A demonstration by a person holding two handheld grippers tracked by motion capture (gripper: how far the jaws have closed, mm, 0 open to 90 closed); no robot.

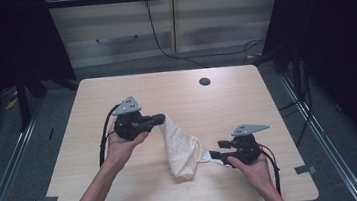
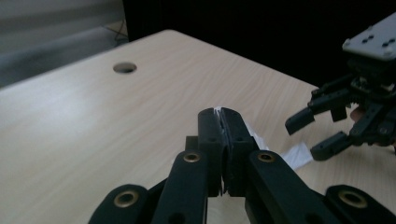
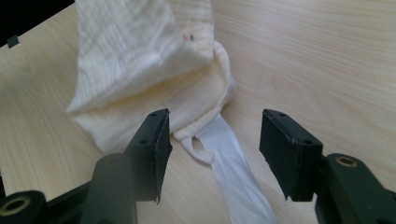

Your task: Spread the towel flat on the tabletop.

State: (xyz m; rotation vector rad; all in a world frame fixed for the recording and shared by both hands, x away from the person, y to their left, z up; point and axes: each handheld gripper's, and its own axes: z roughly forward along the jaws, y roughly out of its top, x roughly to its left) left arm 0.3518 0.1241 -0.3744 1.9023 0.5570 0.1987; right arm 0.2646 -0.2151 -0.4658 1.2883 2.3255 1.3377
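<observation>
Left gripper [image 1: 160,117] fingers clenched on a cream cloth [image 1: 181,148], cloth lifted off the table [image 1: 91,99], right gripper [image 1: 215,153] fingers released either side of its white strip [image 3: 233,163].

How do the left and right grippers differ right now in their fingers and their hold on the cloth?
The left gripper is shut on a corner of the cream cloth and holds it lifted above the table; the right gripper is open, its fingers astride the cloth's white strip without pressing it. The left sits higher, the right low near the tabletop. Both are black and hand-held.
</observation>
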